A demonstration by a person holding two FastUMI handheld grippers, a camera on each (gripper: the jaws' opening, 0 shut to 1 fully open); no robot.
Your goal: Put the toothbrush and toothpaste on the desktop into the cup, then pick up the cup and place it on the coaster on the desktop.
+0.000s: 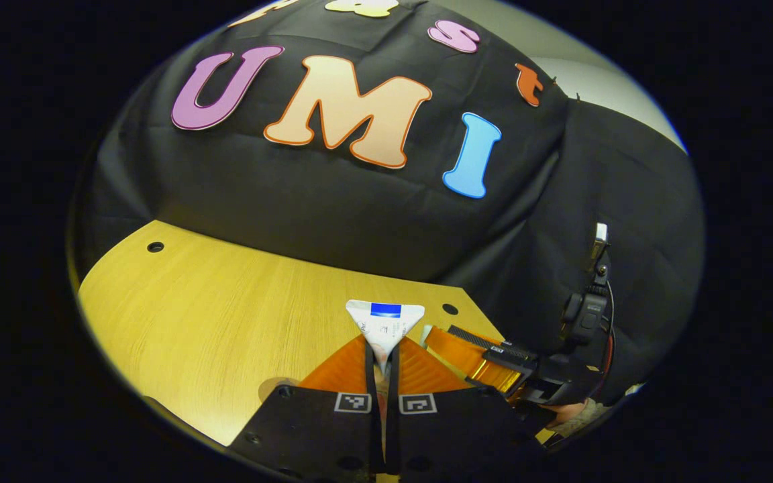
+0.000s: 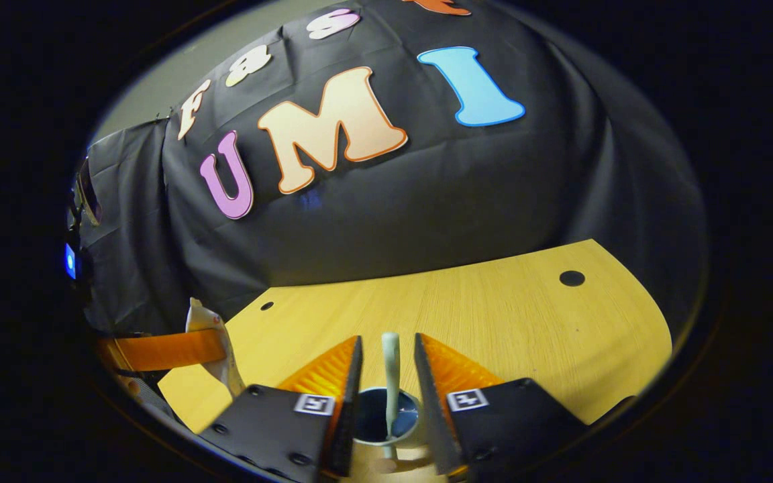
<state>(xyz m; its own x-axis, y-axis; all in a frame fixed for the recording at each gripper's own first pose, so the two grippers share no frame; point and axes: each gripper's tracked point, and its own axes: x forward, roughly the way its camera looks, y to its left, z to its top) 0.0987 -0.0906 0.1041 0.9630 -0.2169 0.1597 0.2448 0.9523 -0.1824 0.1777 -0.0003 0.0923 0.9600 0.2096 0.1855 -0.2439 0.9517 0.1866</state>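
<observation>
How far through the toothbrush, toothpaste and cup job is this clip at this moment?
Partly done. The toothbrush stands in the cup, between the open right gripper fingers. In hand: the left gripper is shut on the toothpaste, lifted above the desktop. Left: toothpaste into the cup, then cup onto the coaster.

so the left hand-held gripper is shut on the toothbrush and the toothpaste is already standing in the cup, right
Not quite: the items are swapped. In the left gripper view the left hand-held gripper is shut on the white toothpaste tube with a blue band. The right gripper view shows the pale toothbrush handle standing in the dark blue cup.
</observation>
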